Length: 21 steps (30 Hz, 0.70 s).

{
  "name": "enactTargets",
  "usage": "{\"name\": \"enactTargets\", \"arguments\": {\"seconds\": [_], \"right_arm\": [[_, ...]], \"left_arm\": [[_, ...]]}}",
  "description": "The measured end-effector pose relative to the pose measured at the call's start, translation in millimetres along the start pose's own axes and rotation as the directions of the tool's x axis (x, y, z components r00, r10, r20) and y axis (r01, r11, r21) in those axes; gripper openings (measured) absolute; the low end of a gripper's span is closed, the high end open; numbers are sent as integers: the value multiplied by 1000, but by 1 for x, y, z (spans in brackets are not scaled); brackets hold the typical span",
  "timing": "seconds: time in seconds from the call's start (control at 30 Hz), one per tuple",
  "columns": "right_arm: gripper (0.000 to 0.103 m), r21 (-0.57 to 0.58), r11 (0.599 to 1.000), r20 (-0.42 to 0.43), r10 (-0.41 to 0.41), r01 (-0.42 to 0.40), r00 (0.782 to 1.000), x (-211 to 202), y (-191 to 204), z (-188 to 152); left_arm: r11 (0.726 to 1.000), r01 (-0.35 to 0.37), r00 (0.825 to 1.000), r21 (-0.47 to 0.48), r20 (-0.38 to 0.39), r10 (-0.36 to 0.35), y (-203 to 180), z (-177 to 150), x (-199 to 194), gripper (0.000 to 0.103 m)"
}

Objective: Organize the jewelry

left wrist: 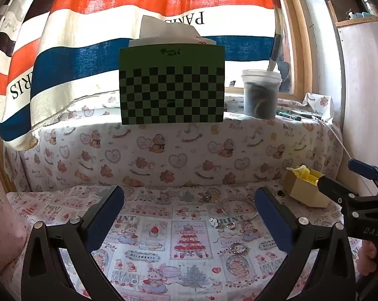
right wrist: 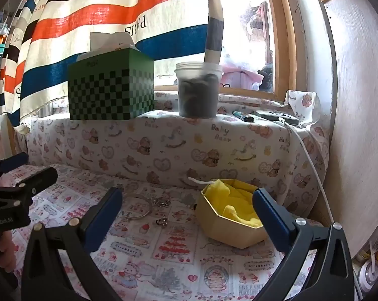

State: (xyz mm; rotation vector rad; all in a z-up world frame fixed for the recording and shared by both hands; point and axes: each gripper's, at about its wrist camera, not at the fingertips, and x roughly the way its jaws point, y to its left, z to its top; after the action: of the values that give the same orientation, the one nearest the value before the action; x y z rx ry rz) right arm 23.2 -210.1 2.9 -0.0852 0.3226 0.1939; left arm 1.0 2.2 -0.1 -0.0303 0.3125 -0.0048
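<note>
Several pieces of jewelry lie on the printed cloth: a silver bangle (left wrist: 239, 207), a small ring (left wrist: 230, 225), a wide sparkly ring (left wrist: 237, 247), a white charm (left wrist: 213, 222) and a cluster piece (left wrist: 207, 196). A gold hexagonal box (right wrist: 229, 223) lined with yellow cloth (right wrist: 226, 195) stands at the right; it also shows in the left wrist view (left wrist: 307, 190). My left gripper (left wrist: 189, 208) is open above the cloth, left of the rings. My right gripper (right wrist: 187, 208) is open, the box by its right finger. The bangle (right wrist: 138, 208) and a ring (right wrist: 162, 221) lie between its fingers.
A raised ledge under teddy-bear cloth runs along the back, bearing a green checkered tissue box (left wrist: 171, 85), a plastic tub (left wrist: 260, 92), a lighter (right wrist: 243, 116) and a device with a white cable (right wrist: 312, 160). A striped towel (left wrist: 101, 12) hangs behind. A wall panel (right wrist: 359, 125) stands at the right.
</note>
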Motion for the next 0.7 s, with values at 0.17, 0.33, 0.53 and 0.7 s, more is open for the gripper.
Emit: {"name": "enactTargets", "arguments": {"seconds": [0.17, 0.33, 0.53, 0.7], "right_arm": [[103, 12, 1000, 4, 7, -7, 1000, -1, 0, 0], [103, 8, 1000, 3, 8, -8, 1000, -1, 0, 1], [103, 5, 1000, 5, 5, -5, 1000, -2, 1, 1], [103, 5, 1000, 2, 7, -7, 1000, 0, 0, 1]], "left_arm": [[1000, -8, 1000, 19, 2, 8, -1, 0, 0, 103], [1000, -7, 1000, 21, 1, 7, -1, -1, 1, 103], [1000, 11, 1000, 27, 4, -11, 0, -2, 1, 103], [1000, -14, 1000, 13, 5, 14, -4, -2, -1, 103]]}}
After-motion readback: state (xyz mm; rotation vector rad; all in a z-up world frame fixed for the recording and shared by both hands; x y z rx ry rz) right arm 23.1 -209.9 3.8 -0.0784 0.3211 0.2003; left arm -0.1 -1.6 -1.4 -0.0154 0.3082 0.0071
